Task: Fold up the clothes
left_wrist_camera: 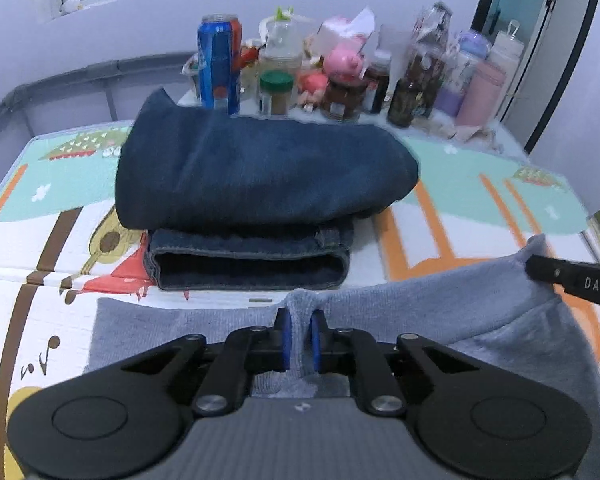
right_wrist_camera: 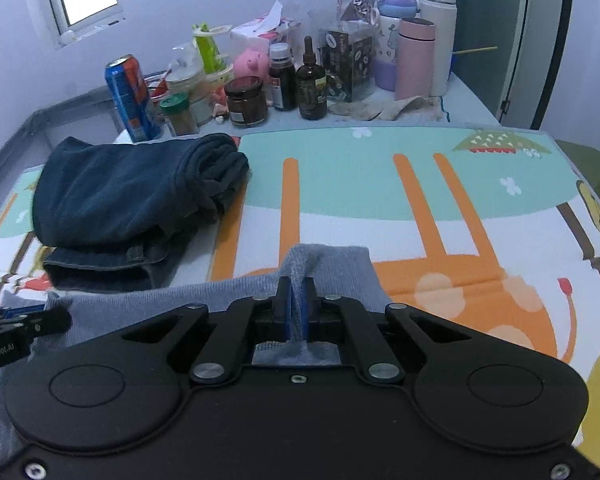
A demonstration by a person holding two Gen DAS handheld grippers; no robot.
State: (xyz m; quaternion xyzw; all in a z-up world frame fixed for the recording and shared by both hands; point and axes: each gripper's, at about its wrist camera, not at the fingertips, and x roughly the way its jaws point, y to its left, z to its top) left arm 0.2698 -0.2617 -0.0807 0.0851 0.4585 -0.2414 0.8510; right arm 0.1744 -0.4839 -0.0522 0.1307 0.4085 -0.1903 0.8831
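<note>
A grey knit garment [left_wrist_camera: 440, 312] lies along the near edge of the colourful play mat [left_wrist_camera: 480, 184]. My left gripper [left_wrist_camera: 300, 320] is shut on a pinched ridge of its far edge, the cloth bunched between the blue pads. My right gripper [right_wrist_camera: 298, 292] is shut on another raised fold of the same grey garment [right_wrist_camera: 340, 272], further right along the edge. The right gripper's black finger [left_wrist_camera: 572, 280] shows at the right of the left wrist view, and the left gripper [right_wrist_camera: 20, 328] at the left of the right wrist view. Folded dark blue jeans [left_wrist_camera: 260, 176] lie stacked just beyond.
At the back of the table stand a blue can [left_wrist_camera: 219, 64], several jars, dark bottles [right_wrist_camera: 310, 80], a pink pig figure [left_wrist_camera: 342, 62], a tissue box and pink and white flasks [right_wrist_camera: 414, 60]. The mat [right_wrist_camera: 380, 184] lies bare to the right of the jeans [right_wrist_camera: 132, 208].
</note>
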